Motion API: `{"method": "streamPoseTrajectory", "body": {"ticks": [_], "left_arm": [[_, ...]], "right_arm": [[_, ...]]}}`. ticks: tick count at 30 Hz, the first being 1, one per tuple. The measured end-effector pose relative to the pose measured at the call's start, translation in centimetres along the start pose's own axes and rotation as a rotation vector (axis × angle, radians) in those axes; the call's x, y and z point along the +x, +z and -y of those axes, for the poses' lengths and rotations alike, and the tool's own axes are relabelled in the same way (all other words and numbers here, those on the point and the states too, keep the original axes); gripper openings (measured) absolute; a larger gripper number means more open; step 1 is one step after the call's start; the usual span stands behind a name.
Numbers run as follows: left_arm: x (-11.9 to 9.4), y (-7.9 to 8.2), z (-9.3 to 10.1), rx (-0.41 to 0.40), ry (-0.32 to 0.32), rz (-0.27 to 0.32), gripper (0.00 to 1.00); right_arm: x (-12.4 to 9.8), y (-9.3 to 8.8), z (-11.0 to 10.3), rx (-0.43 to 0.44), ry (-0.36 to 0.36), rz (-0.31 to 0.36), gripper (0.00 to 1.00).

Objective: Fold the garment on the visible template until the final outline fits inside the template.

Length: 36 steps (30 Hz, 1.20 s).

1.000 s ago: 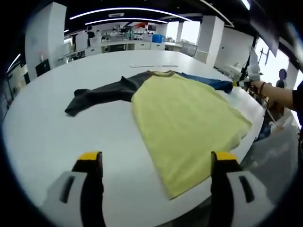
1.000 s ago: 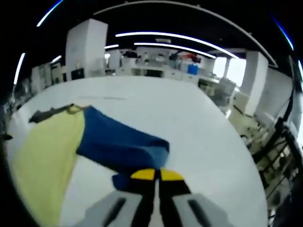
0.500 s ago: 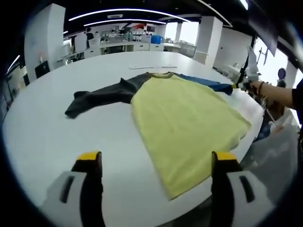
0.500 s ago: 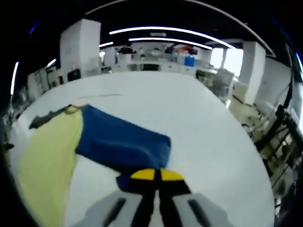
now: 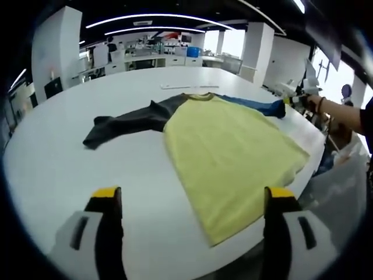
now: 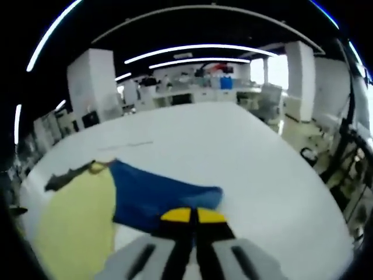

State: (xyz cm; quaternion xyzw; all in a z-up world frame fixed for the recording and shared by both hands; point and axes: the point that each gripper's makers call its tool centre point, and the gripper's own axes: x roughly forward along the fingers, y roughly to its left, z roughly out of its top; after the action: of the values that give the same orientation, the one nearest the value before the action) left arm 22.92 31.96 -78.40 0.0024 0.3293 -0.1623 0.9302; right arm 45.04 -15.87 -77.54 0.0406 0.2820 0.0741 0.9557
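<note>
Pinching blue sleeve (image 6: 160, 198) w/ my right gripper (image 6: 192, 217), jaws together on the cloth. Left gripper (image 5: 192, 201) hovers apart, near the garment's (image 5: 230, 146) yellow hem on white table (image 5: 52, 157).

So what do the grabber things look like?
Each gripper has two light grey jaws with black inner faces and yellow tips: the left gripper and the right gripper. The person's hand at the right gripper has a dark band at the wrist.

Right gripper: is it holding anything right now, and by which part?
Yes. The right gripper is shut on the shirt's blue sleeve, gripping it at the cuff end. The left gripper is open, holding nothing.
</note>
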Motion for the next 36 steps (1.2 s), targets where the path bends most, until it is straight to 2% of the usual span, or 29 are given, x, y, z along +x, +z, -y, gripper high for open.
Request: {"method": "streamPoseTrajectory", "body": {"ticks": [12,20,23,31,33,36], "left_arm": [[-0.7,0.4,-0.4,-0.01,0.002,0.046,0.99],[-1.0,0.3,-0.6,-0.018,0.009,0.06,0.99],[-1.1,0.2,-0.6,-0.017,0.011,0.06,0.99],[-1.3,0.0,-1.0,-0.024,0.024,0.063,0.99],[-1.4,0.0,-1.0,-0.025,0.027,0.064,0.99],[-1.4,-0.2,-1.1,-0.028,0.031,0.061,0.99]], "right_arm": [[1.1,2.9,-3.5,-0.006,0.079,0.044,0.0],[1.8,5.0,-7.2,-0.027,0.155,0.067,0.0],[1.9,5.3,-8.5,-0.039,0.177,0.069,0.0],[2.4,5.4,-13.7,-0.095,0.265,0.052,0.0],[2.9,5.6,-13.7,-0.12,0.285,0.044,0.0],[3.3,5.4,-15.3,-0.161,0.311,0.027,0.0]]}}
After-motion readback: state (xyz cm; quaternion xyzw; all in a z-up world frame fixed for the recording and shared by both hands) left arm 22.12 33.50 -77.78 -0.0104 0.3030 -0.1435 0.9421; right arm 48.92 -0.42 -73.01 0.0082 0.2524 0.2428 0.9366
